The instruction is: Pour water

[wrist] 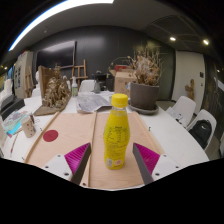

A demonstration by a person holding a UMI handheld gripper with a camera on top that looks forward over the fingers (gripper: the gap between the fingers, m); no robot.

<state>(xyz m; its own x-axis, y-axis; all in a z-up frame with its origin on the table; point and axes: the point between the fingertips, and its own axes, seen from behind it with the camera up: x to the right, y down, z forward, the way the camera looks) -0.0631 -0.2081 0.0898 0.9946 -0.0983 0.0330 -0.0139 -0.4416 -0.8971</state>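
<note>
Gripper view: bottle (117, 131) between gripper (112, 160) fingers

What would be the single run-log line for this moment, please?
hand-held gripper: open | yellow bottle: upright, capped, between fingers, gaps both sides | support: wooden board | pouring: not begun

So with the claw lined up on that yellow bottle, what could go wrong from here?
1. The yellow bottle stands upright between the open claw fingers with gaps on both sides; an off-centre close could tip this tall, narrow bottle.
2. Its yellow cap appears to be on, so pouring may yield nothing.
3. No cup clearly shows near the bottle on the wooden board, so water could spill.
</note>
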